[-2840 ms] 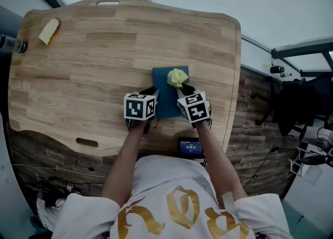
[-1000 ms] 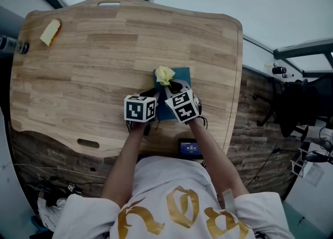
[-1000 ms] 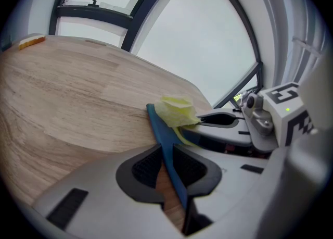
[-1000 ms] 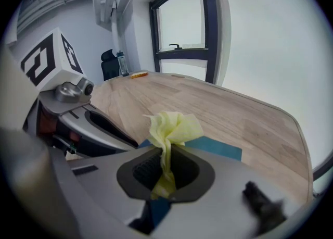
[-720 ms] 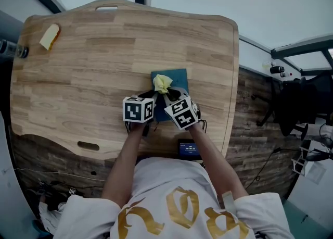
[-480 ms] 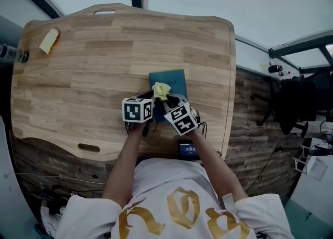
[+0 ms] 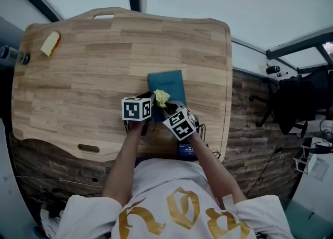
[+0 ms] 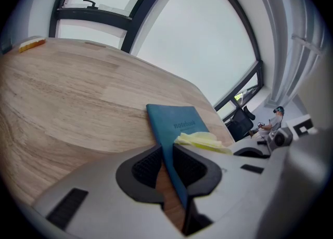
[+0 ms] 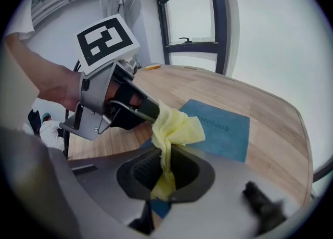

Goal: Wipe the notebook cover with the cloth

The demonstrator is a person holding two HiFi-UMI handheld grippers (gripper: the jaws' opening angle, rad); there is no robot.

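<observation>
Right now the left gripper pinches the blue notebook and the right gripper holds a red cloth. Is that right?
No. The cloth is yellow, not red; the right gripper view shows it. The rest holds: the left gripper pinches the blue notebook and the right gripper holds the cloth.

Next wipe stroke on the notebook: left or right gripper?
Right. The right gripper is shut on the cloth, which hangs over the notebook. The left gripper is clamped on its near edge, apparently steadying it, and holds no cloth.
</observation>
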